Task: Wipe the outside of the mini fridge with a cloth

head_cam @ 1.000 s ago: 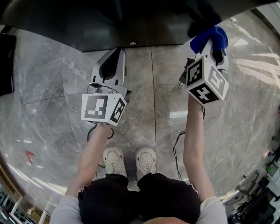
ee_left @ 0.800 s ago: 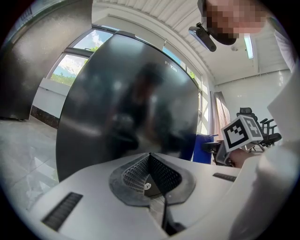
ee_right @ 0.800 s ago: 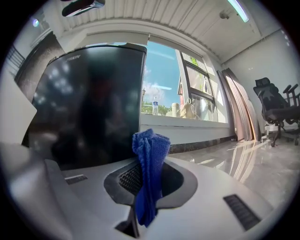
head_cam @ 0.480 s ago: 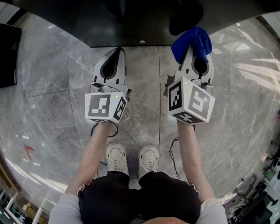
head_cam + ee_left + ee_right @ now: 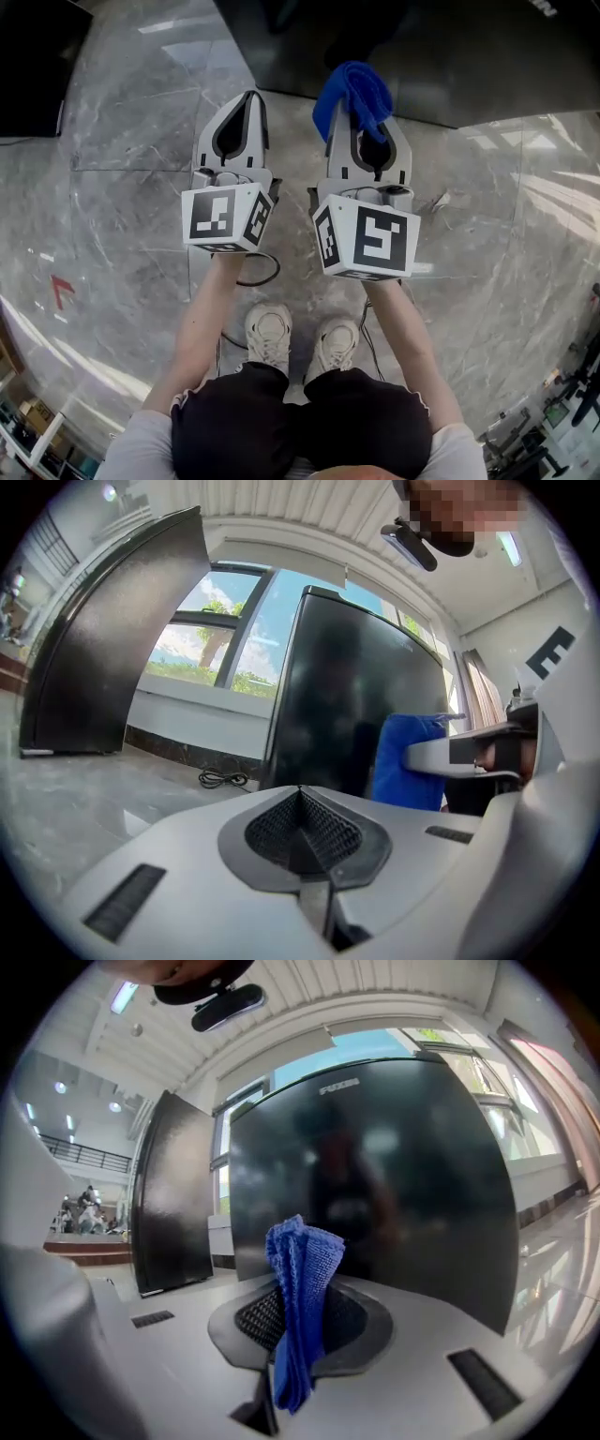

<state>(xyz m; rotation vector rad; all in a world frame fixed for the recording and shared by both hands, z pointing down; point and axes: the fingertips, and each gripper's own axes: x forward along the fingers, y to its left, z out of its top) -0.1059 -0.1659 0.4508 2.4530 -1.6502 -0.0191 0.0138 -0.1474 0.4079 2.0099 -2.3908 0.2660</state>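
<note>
Cloth, blue, folded: pinched upright between the closed jaws of the right claw. Mini fridge, black, glossy, standing on the marble floor directly ahead. The cloth is near its front face; contact cannot be determined. Left claw: jaws together, nothing between them, held beside the right. Both forearms extend forward and down, claws side by side, tips toward the fridge. Progress, by estimate: wiping early or not yet begun; no wiped patch distinguishable; front, sides and top appear left to do.
</note>
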